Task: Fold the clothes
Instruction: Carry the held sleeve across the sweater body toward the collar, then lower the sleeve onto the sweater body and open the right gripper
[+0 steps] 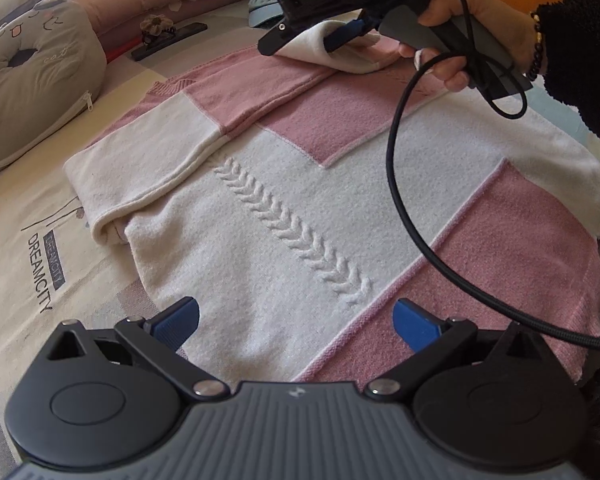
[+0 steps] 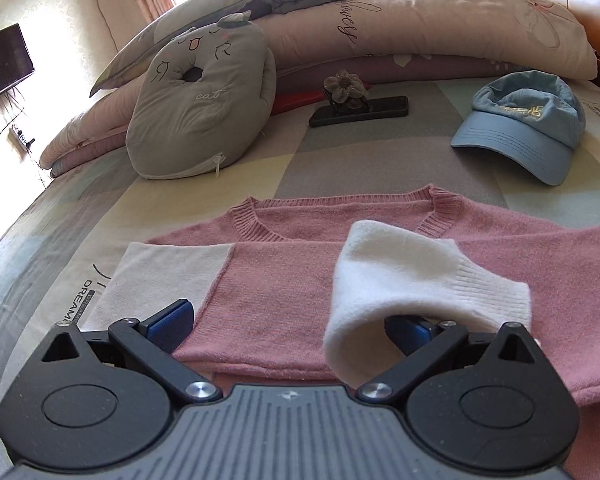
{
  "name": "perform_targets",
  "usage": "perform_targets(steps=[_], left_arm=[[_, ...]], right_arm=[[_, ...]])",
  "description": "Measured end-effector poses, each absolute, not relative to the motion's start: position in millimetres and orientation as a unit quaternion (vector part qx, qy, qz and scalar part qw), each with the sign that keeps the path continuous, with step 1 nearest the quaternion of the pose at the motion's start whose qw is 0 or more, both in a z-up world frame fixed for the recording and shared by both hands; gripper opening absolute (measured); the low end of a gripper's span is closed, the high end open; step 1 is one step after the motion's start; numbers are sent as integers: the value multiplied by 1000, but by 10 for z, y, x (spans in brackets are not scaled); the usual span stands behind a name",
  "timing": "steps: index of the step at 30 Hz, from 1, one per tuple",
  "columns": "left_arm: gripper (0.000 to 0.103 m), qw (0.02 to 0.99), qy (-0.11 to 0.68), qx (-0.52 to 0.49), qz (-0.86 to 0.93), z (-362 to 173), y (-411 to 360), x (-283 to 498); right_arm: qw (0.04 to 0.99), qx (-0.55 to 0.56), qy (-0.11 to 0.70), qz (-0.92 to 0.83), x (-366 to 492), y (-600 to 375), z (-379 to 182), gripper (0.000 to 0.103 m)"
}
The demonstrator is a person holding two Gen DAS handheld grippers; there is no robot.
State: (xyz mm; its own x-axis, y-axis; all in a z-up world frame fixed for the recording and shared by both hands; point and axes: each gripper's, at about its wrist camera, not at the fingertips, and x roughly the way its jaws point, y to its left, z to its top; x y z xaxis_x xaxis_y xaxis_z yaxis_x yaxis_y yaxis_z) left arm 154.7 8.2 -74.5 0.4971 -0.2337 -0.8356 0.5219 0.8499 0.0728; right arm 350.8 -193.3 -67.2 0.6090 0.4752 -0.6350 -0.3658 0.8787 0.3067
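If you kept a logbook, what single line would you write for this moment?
task: fold clothes | sweater: flat on bed, one sleeve folded across | right claw: open, white cuff draped over one finger | left claw: open, above sweater

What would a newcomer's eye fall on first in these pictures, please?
A pink and white sweater spread across the bed, one white cuff draped over a finger of the open right gripper. Behind it lie a blue cap and a grey cat pillow.

Bed (image 2: 340, 160) w/ checked grey-cream sheet carries a pink & white sweater (image 2: 284, 280) laid flat near the front. Behind it: grey cat cushion (image 2: 196, 112) at left, black phone (image 2: 360, 110) mid, blue cap (image 2: 520, 124) at right. Rolled quilts (image 2: 440, 28) along the back.
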Motion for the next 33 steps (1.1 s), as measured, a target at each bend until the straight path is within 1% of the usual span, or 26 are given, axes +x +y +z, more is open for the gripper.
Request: perform_targets(steps=[4, 8, 16, 27, 33], left_arm=[[102, 851, 447, 161, -226, -740, 75, 1541], [102, 852, 448, 157, -222, -725, 113, 1509], [102, 855, 453, 150, -205, -688, 192, 1457], [102, 854, 448, 157, -214, -675, 133, 1431], [102, 857, 434, 180, -210, -614, 76, 1603]], right_arm=[[898, 102, 373, 212, 3564, -2087, -656, 103], [897, 127, 360, 222, 3652, -2033, -560, 103], [882, 103, 346, 302, 3575, -1598, -376, 103], [915, 67, 346, 196, 3410, -2381, -399, 103], [935, -5, 344, 84, 3053, -3137, -503, 103]])
